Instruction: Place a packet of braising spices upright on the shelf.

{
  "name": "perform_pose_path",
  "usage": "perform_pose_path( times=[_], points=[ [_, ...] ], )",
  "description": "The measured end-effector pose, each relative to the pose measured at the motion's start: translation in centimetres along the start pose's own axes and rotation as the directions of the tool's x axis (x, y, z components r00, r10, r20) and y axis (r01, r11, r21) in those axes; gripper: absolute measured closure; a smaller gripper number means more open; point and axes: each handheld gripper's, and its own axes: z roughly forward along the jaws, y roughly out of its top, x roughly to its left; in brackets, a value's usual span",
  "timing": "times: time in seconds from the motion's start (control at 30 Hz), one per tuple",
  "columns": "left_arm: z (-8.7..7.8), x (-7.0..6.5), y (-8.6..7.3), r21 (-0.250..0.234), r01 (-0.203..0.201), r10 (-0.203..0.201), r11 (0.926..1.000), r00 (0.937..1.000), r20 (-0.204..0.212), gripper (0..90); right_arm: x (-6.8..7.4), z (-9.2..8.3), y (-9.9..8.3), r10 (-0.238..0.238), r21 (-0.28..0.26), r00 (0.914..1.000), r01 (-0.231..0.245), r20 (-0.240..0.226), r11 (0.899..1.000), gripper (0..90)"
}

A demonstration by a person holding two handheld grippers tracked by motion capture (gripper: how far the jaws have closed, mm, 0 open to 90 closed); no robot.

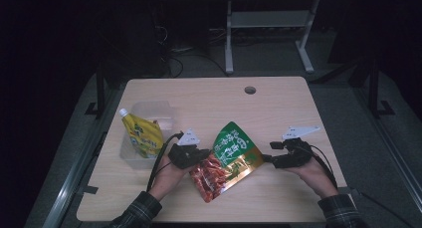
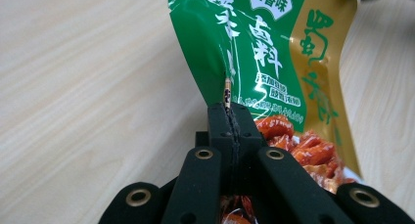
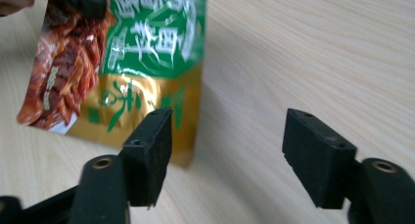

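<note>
We are pinching the shiny green and gold snack bag (image 1: 230, 161) in our left gripper (image 1: 195, 156), mid-frame above the wooden surface (image 1: 278, 113). Our right gripper (image 1: 268, 158) is hanging open beside it. Next, we probably carry it to the clear plastic tub (image 1: 149, 111), upper left.

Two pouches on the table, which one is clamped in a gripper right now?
The green-and-gold pouch with red food pictured on it, pinched at its edge by the left gripper. The yellow spouted pouch sits untouched in the clear container.
</note>
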Motion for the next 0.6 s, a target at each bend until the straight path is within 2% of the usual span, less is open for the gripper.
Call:
perform_pose_path(
  times=[0.17, 0.23, 0.27, 0.33, 0.37, 0.4, 0.43, 0.47, 0.5, 0.6],
  points=[
    [-1.3, 0.2, 0.6, -0.061, 0.027, -0.027, 0.9978, 0.9996, -0.002, 90.0, 0.1, -0.1, -0.7, 0.018, 0.002, 0.9997, -0.018, -0.014, 1.0, 29.9],
    [-2.1, 0.2, 0.9, -0.1, 0.047, -0.047, 0.9939, 0.9989, -0.001, 90.0, 0.3, 0.3, -0.8, 0.033, 0.007, 0.9981, -0.033, -0.051, 0.999, 27.7],
    [-2.1, 0.2, 0.9, -0.1, 0.047, -0.047, 0.9939, 0.9989, -0.001, 90.0, 0.3, 0.3, -0.8, 0.033, 0.007, 0.9981, -0.033, -0.051, 0.999, 27.7],
    [-2.8, 0.3, 1.1, -0.137, 0.056, -0.057, 0.989, 0.9984, -0.004, 90.0, 0.6, 1.0, -0.9, 0.033, 0.003, 0.9951, -0.033, -0.093, 0.999, 26.4],
    [-2.8, 0.3, 1.1, -0.137, 0.056, -0.057, 0.989, 0.9984, -0.004, 90.0, 0.8, 1.3, -0.9, 0.03, -0.003, 0.9933, -0.031, -0.112, 1.0, 25.8],
    [-3.0, 0.3, 1.2, -0.151, 0.063, -0.064, 0.9865, 0.9979, -0.003, 90.0, 0.8, 1.3, -0.9, 0.03, -0.003, 0.9933, -0.031, -0.112, 1.0, 25.8],
    [-3.3, 0.3, 1.3, -0.168, 0.067, -0.068, 0.9835, 0.9977, 0.001, 90.0, 1.3, 1.8, -0.7, 0.021, -0.021, 0.9887, -0.024, -0.148, 0.999, 25.7],
    [-3.4, 0.3, 1.3, -0.181, 0.075, -0.075, 0.9807, 0.9972, 0.006, 90.0, 1.3, 1.8, -0.7, 0.021, -0.021, 0.9887, -0.024, -0.148, 0.999, 25.7],
    [-3.7, 0.4, 1.4, -0.193, 0.077, -0.076, 0.9782, 0.997, 0.014, 90.0, 1.8, 2.3, -0.3, 0.006, -0.048, 0.9857, -0.014, -0.169, 0.999, 26.1],
    [-4.0, 0.3, 1.4, -0.208, 0.075, -0.073, 0.9752, 0.9972, 0.017, 90.0, 2.5, 2.8, 0.1, -0.01, -0.083, 0.9828, -0.005, -0.184, 0.996, 28.1]
  ],
)
